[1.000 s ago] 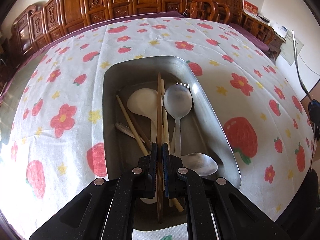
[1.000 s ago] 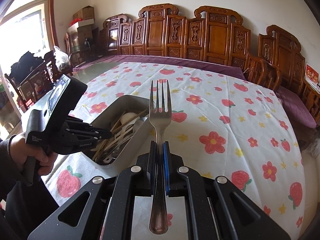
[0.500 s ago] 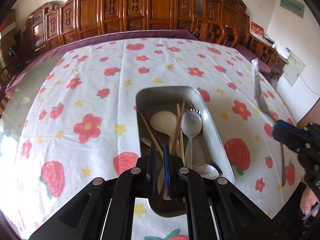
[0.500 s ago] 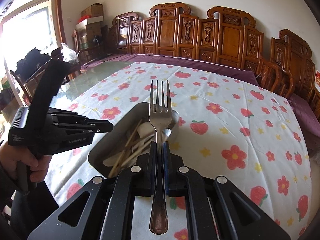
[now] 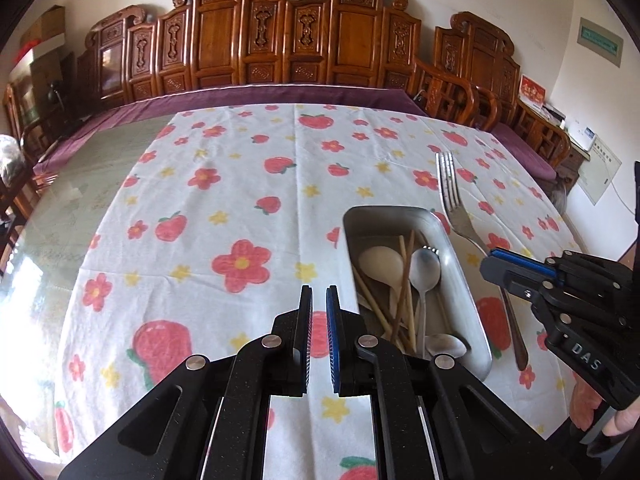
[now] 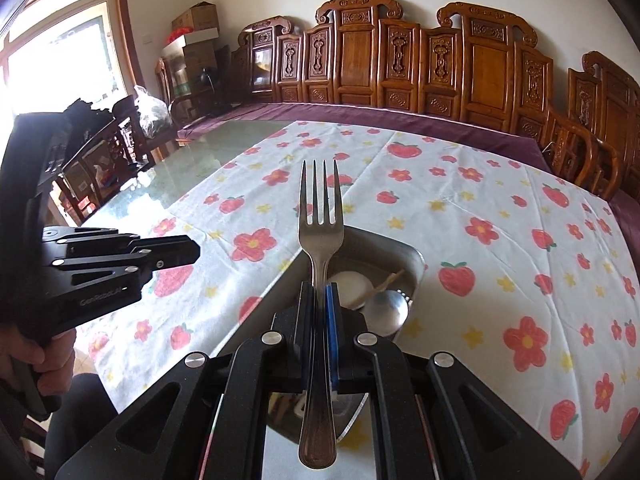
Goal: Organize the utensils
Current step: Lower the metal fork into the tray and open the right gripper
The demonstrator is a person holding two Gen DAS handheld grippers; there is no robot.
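Left wrist view: your left gripper [image 5: 319, 320], jaws together and empty, has dropped its chopstick into the tray [image 5: 464, 280] and pulled left; your right gripper [image 6: 319, 320] stays clamped on the fork [image 6: 320, 236] above the tray, next to go in.

**Strawberries, steel and carved wood**

Under both jaws, a white tablecloth [image 5: 224, 208] carries red flowers, red strawberries and small yellow stars. The tray [image 5: 464, 280] right of the left jaws is silver-grey, holding tan chopsticks [image 5: 406, 280] and a white spoon [image 5: 380, 264]. The fork [image 6: 320, 236] is silver. Beyond, red-brown chairs [image 5: 296, 44].
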